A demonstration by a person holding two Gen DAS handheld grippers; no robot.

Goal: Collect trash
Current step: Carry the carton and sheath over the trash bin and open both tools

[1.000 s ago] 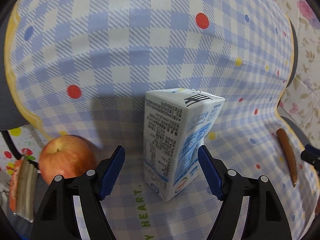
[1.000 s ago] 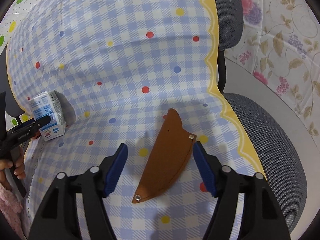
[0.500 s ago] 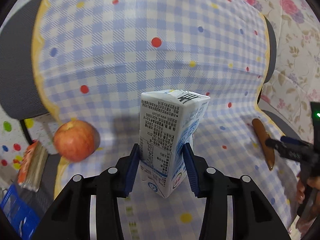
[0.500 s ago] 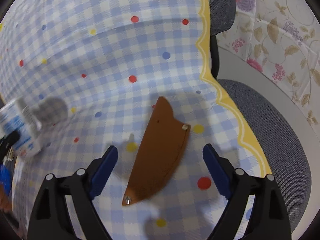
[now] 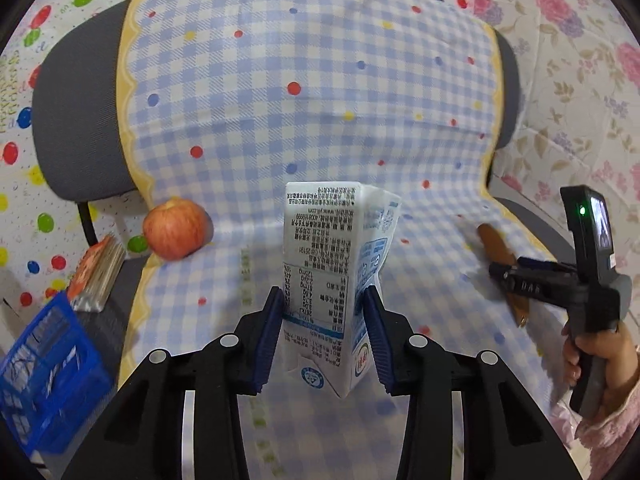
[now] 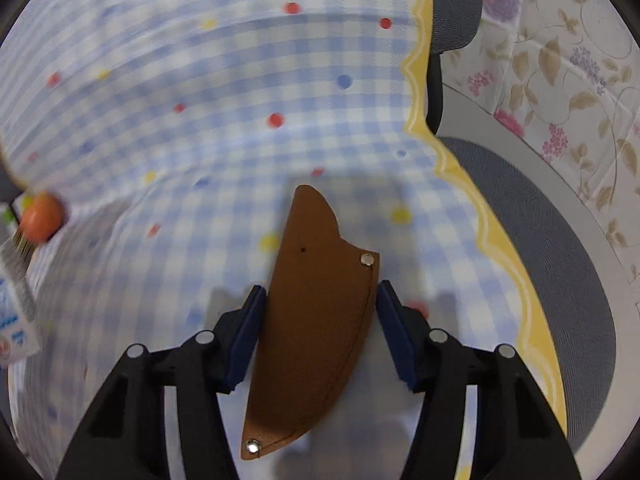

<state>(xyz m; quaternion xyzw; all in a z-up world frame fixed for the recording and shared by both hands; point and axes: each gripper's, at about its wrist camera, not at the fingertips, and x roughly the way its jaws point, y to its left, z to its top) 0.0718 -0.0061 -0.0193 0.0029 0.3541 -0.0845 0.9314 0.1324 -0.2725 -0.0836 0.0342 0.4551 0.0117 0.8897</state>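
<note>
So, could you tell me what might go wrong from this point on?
1. The left gripper pinches the milk carton only near its lower end, so the tall carton could tip or slip out while carried.
2. The right gripper is closing on the flat brown leather sheath, which lies on the checked cloth; the pads may slide over it or snag the cloth.

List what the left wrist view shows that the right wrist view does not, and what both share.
Only the left wrist view: the left gripper clamped on the milk carton, a blue basket, and the person's hand holding the other tool. Only the right wrist view: the right gripper, its jaws closing around the brown leather sheath. Both: the checked cloth, apple, carton and sheath.
</note>
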